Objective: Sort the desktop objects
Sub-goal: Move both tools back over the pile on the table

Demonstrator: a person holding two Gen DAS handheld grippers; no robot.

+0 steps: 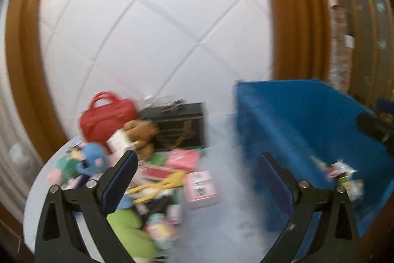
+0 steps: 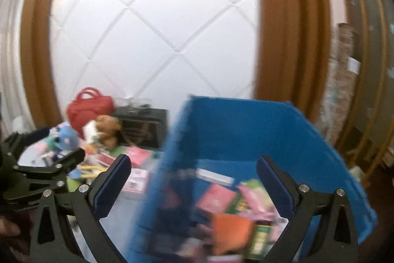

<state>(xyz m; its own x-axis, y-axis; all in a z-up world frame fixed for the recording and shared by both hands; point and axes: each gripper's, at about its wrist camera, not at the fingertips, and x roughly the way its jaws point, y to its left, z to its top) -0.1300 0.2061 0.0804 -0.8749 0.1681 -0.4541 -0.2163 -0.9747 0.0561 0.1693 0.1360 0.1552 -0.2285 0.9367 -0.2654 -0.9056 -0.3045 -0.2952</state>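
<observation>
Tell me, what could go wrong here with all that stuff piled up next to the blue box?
Both pictures are blurred, so aim is uncertain. The left tool and right tool are open and empty, so nothing can drop yet. Risks as I judge them: the pile of toys and packets is crowded, so a grab may catch two things or knock a neighbour off the table. The blue bin already holds packets, so new items may spill over its low near side.

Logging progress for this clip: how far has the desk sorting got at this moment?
Partly done. The blue bin already holds a layer of boxes and packets. Nothing is in hand: the left gripper and right gripper are both open and empty. Left to sort: the pile on the table, including the red bag, brown plush, blue plush and pink box.
</observation>
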